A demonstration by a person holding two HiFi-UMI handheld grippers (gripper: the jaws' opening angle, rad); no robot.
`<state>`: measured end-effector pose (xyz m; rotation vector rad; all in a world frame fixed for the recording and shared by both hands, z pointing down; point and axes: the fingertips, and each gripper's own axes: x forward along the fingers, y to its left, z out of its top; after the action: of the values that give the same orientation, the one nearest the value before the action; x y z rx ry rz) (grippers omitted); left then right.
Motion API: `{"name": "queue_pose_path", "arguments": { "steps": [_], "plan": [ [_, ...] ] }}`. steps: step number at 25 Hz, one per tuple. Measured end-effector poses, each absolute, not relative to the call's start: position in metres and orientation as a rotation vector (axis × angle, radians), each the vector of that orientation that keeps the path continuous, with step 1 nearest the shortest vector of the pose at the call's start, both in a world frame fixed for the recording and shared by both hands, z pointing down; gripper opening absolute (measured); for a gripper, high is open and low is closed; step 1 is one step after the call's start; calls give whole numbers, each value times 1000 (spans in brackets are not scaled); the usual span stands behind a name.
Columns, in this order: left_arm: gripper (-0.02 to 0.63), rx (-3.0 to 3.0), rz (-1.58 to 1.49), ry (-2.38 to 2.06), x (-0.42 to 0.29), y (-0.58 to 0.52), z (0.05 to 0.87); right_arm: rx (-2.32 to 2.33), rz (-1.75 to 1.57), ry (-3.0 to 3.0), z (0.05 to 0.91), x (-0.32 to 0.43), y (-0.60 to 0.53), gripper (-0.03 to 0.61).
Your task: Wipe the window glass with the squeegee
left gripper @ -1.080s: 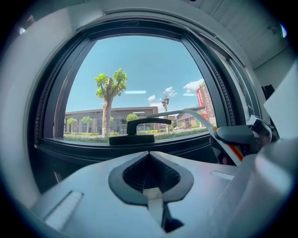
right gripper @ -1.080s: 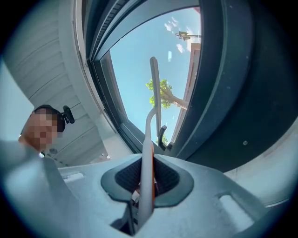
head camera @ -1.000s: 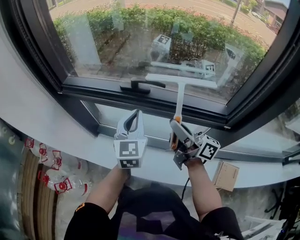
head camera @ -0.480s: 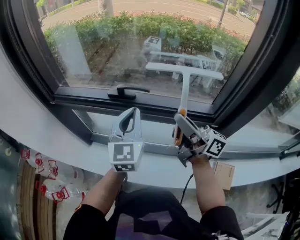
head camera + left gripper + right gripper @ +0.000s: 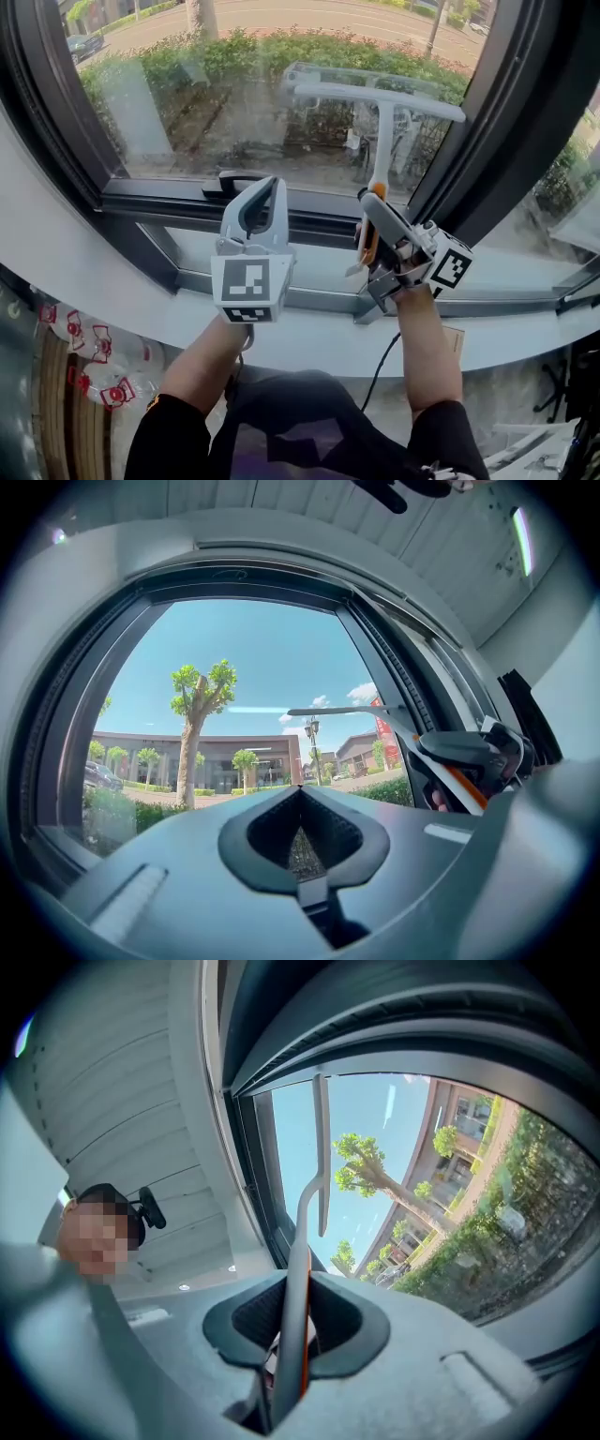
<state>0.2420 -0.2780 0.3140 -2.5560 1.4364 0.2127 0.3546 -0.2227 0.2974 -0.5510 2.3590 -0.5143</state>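
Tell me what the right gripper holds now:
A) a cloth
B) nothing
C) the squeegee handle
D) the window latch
C: the right gripper view shows the right gripper with its jaws shut on the handle of the squeegee, which runs up between them.

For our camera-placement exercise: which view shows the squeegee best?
Head view: whole squeegee, blade and handle, in the right gripper. Right gripper view sees it end-on along the handle; left gripper view, thin and side-on.
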Motion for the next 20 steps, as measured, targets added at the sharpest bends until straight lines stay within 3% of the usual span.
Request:
{"name": "queue_pose_path", "arguments": {
  "steps": [7, 20],
  "plan": [
    [18, -2523, 223, 1432, 246, -278, 302, -525, -558, 2341, 305, 356, -229, 48],
    [18, -2583, 75, 1479, 252, -279, 369, -514, -703, 2277, 366, 359, -218, 48]
  ]
}}
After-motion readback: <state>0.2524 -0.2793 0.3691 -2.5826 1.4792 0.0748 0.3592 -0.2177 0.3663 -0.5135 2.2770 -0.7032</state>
